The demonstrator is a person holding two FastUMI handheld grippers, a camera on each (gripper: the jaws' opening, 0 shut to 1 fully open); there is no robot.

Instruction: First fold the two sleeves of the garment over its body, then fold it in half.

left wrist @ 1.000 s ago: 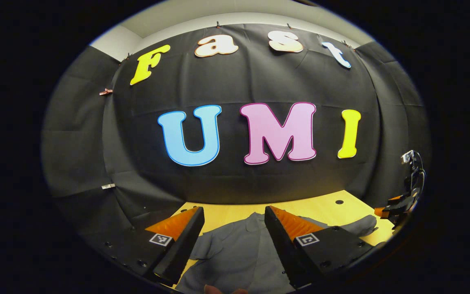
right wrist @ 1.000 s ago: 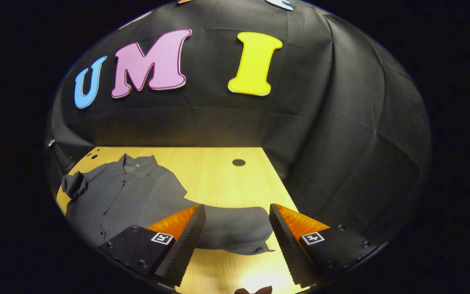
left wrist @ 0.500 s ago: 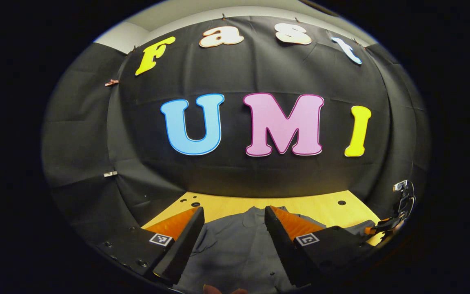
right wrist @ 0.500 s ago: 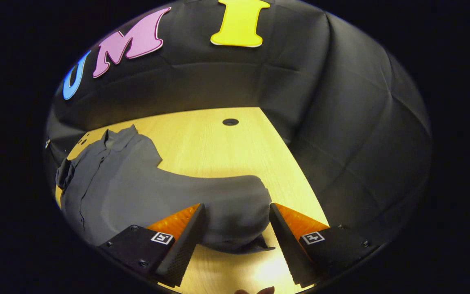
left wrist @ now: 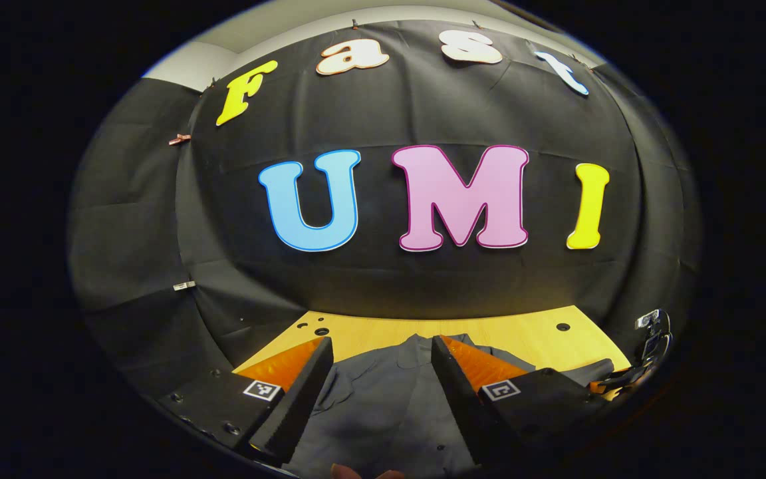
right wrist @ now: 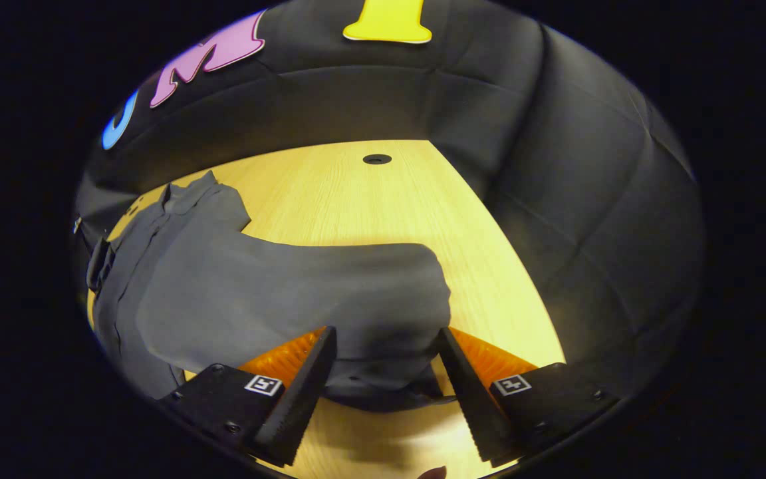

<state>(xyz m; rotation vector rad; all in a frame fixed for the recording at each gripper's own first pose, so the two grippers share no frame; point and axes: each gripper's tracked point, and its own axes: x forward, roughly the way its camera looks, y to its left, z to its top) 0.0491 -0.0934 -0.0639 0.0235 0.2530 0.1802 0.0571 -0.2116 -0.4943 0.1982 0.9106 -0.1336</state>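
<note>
A dark grey button-up shirt (right wrist: 183, 279) lies flat on the yellow wooden table (right wrist: 356, 199), collar (right wrist: 187, 193) toward the back wall. One sleeve (right wrist: 356, 286) stretches out sideways from the body. My right gripper (right wrist: 386, 330) is open and low over the table, with the sleeve's cuff end (right wrist: 389, 372) between its spread fingers, not clamped. In the left gripper view the shirt's body (left wrist: 383, 399) lies under and between the fingers of my open left gripper (left wrist: 380, 342). My right gripper (left wrist: 626, 384) also shows at the far right there, down at the sleeve's end.
The shirt's other sleeve (right wrist: 100, 263) is bunched at the far side of the body. A round hole (right wrist: 376, 159) sits in the table near the back. Black cloth walls close the table in behind and on the right.
My right gripper has dropped and moved forward until the sleeve's end lies between its open fingers. The left gripper has shifted only slightly over the shirt's body.
</note>
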